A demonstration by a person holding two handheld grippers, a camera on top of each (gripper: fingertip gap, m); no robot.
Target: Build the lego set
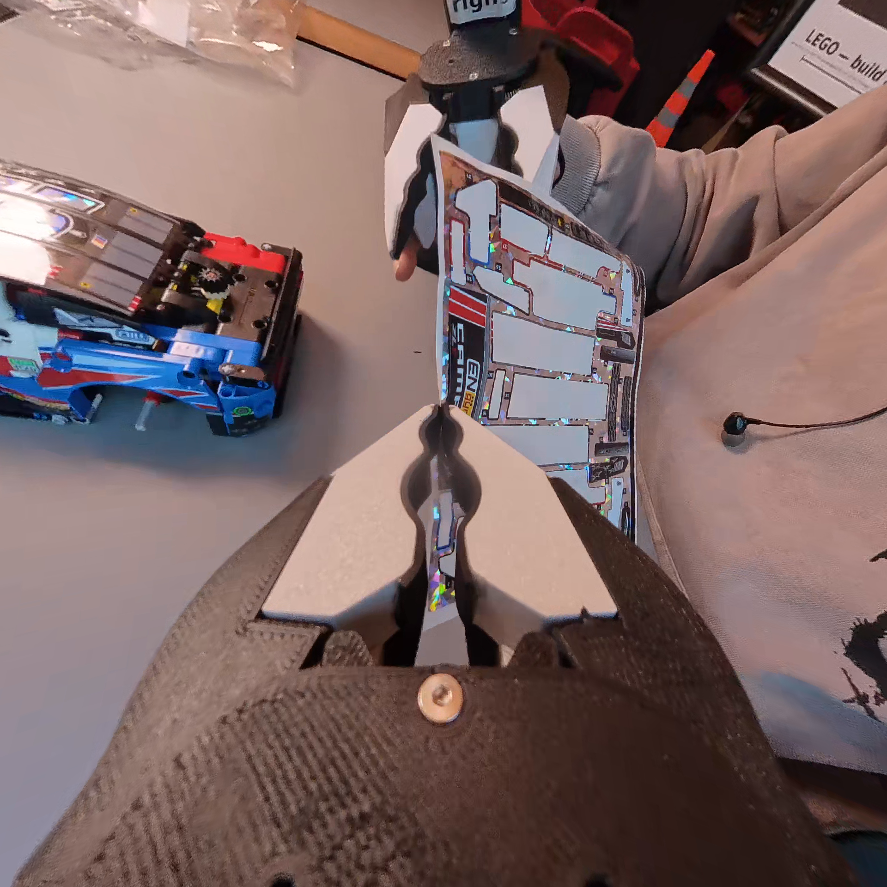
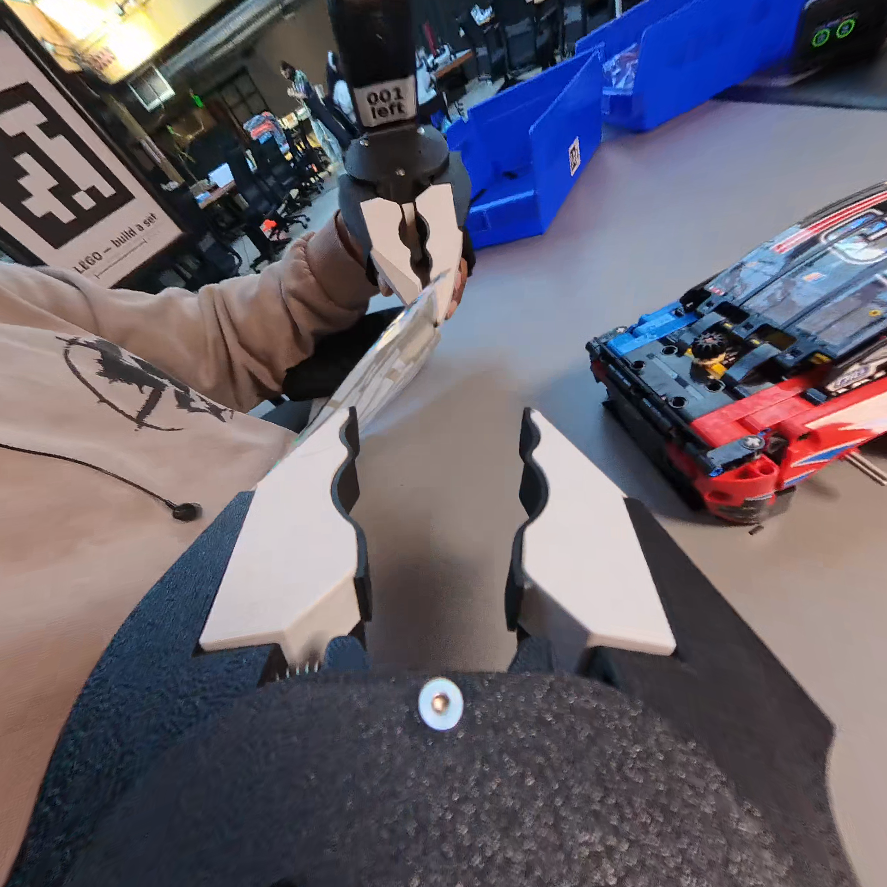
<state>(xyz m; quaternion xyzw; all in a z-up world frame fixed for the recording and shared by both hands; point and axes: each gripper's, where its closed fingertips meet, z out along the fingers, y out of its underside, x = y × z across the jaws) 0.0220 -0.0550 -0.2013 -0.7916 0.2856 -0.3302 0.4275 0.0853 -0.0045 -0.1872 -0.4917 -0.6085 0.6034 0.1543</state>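
My left gripper is shut on the near edge of a shiny sticker sheet and holds it up above the table; most stickers are peeled off it. In the right wrist view the same gripper pinches the sheet, seen edge-on. My right gripper is open and empty, its left finger close beside the sheet's free end. It shows at the top of the left wrist view, jaws apart around the sheet's far edge. The blue, red and black lego race car stands on the table, also in the right wrist view.
Grey table. Clear plastic bags lie at the far corner. Blue bins stand at the table's back. A person in a beige sweatshirt sits beside the sheet. An orange cone stands beyond the table. The gap from one gripper's tips to the other's is roughly 9 cm.
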